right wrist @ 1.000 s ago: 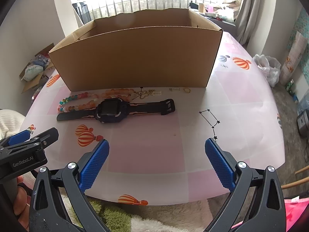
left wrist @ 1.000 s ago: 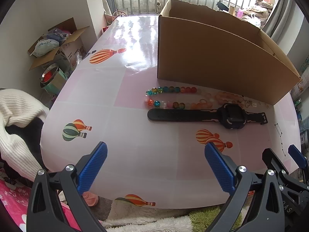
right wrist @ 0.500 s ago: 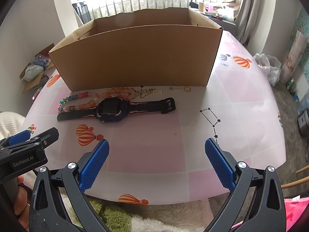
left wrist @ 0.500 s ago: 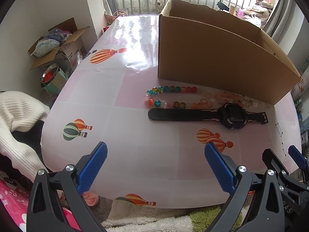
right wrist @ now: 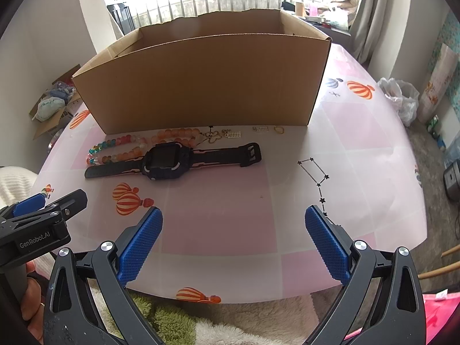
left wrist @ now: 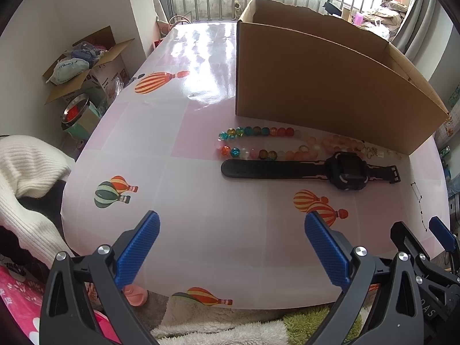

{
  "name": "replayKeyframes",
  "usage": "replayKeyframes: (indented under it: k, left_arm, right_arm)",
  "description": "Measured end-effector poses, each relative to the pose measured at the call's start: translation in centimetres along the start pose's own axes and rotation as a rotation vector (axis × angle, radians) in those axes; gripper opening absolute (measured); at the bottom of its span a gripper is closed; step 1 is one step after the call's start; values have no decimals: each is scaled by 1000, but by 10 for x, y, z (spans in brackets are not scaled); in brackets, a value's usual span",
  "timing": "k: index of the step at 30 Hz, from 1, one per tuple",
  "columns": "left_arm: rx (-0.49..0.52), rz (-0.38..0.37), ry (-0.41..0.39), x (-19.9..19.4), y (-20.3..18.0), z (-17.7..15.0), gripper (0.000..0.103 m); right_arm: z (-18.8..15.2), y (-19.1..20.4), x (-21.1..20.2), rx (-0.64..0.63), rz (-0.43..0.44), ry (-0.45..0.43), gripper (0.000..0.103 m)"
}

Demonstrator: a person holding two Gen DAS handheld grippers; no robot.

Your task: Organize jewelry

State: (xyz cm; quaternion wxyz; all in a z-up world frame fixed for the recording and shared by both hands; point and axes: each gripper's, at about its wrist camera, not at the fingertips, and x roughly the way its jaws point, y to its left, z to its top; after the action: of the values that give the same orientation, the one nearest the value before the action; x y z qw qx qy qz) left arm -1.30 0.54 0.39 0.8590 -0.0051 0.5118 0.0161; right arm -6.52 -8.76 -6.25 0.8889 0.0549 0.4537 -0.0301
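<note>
A black wristwatch (left wrist: 346,171) (right wrist: 166,164) lies flat on the pink table, its strap stretched out sideways. Behind it runs a string of coloured beads (left wrist: 253,142) (right wrist: 120,148), then small gold pieces (right wrist: 214,136) and a gold ring (right wrist: 279,129) near the open cardboard box (left wrist: 316,86) (right wrist: 207,86). My left gripper (left wrist: 231,250) is open over the table's near edge, well short of the watch. My right gripper (right wrist: 233,240) is also open with nothing between its fingers, in front of the watch's buckle end.
The table (right wrist: 359,132) has balloon prints and a rounded near edge. A box of clutter (left wrist: 86,63) and a metal bowl (left wrist: 76,110) stand on the floor at left. White knit cloth (left wrist: 26,166) lies by the left edge. A plastic bag (right wrist: 399,97) sits at right.
Both views have shifted very slightly; the watch, beads and box stay where they were, and both grippers remain open.
</note>
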Motion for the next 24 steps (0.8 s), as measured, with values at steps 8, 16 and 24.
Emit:
replayKeyframes:
  k: [8, 16, 24]
  left_arm:
    - [0, 2, 2, 0, 0, -1, 99]
    - [-4, 7, 19, 8, -1, -2, 99]
    - [8, 41, 41, 22, -4, 0, 99]
  right_arm:
    - [-1, -1, 0, 1, 1, 1, 95]
    - [-2, -3, -1, 1, -3, 3, 95]
    - [-3, -7, 10, -8, -12, 25, 95]
